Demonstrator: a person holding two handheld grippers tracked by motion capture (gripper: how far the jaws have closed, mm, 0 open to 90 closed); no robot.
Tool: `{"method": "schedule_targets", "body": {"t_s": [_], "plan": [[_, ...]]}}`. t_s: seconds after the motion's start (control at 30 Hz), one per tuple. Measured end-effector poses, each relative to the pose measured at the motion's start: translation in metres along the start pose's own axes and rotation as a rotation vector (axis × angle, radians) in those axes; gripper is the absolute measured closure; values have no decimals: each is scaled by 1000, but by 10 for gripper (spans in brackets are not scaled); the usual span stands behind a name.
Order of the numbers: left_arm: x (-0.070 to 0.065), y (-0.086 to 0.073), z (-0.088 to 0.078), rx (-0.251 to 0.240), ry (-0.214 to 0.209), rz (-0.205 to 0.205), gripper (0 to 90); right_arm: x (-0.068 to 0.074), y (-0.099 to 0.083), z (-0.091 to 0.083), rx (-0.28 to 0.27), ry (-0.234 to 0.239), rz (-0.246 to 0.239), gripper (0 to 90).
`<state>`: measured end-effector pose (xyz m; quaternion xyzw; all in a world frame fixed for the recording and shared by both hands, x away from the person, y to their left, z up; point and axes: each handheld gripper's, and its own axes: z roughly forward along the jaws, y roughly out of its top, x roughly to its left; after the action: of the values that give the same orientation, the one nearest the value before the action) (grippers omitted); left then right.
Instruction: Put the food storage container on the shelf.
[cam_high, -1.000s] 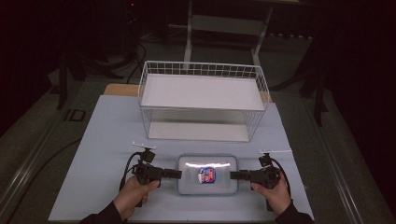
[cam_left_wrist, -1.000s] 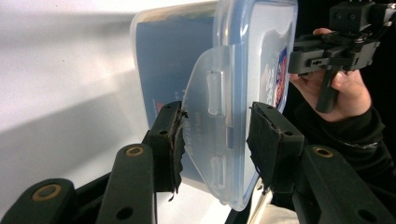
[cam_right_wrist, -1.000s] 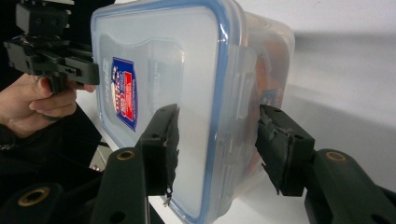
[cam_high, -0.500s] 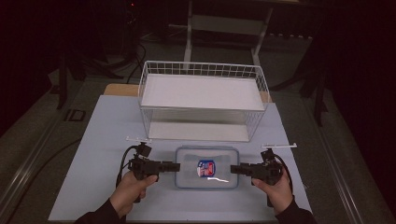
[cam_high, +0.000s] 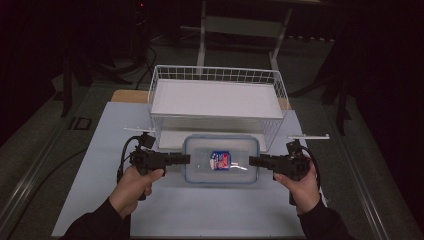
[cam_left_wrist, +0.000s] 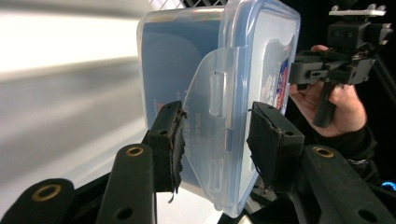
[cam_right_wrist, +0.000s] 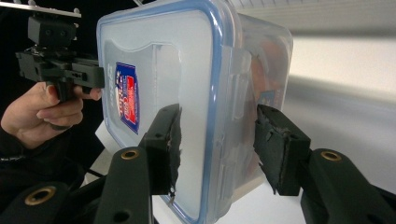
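- Between the two grippers, in the high view, a clear plastic container (cam_high: 221, 159) with a blue-edged lid hangs level above the pale table (cam_high: 90, 165), just in front of the white wire basket (cam_high: 217, 97).
- On its lid sits a small red and blue label (cam_high: 220, 159), near the middle.
- Left gripper (cam_high: 186, 159) meets the container's left short end; its own view shows the two black jaws clenched across that end, one pad on the lid face and the other on the tub side, with the translucent latch flap (cam_left_wrist: 215, 116) between them.
- Right gripper (cam_high: 253, 161) meets the opposite short end; in its own view the jaws straddle the lid's blue rim (cam_right_wrist: 215, 116), and they have just been closing a little with the container between them.
- One pad there lies against the lid face, while the far pad seems to press the tub wall, though the clear plastic makes that contact hard to judge.
- Each gripper is carried by a hand with a dark sleeve: the left hand (cam_high: 134, 182) at the lower left and the right hand (cam_high: 302, 186) at the lower right.
- Inside the container nothing can be made out through the glare.
- Black cable (cam_high: 122, 157) loops from the left gripper over the table.
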<state>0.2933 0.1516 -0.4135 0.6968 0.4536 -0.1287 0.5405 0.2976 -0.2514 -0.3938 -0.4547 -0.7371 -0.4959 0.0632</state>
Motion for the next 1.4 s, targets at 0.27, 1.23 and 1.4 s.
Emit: {"method": "schedule_targets", "body": {"t_s": [0.27, 1.23, 1.4], "plan": [[-7, 26, -11, -24, 5, 7, 558, 9, 32, -3, -33, 5, -9, 519], [-6, 139, -4, -106, 53, 36, 548, -2, 127, -6, -134, -22, 25, 518], [6, 150, 2, -108, 63, 7, 543, -8, 139, 1, -125, -44, 33, 517]]}}
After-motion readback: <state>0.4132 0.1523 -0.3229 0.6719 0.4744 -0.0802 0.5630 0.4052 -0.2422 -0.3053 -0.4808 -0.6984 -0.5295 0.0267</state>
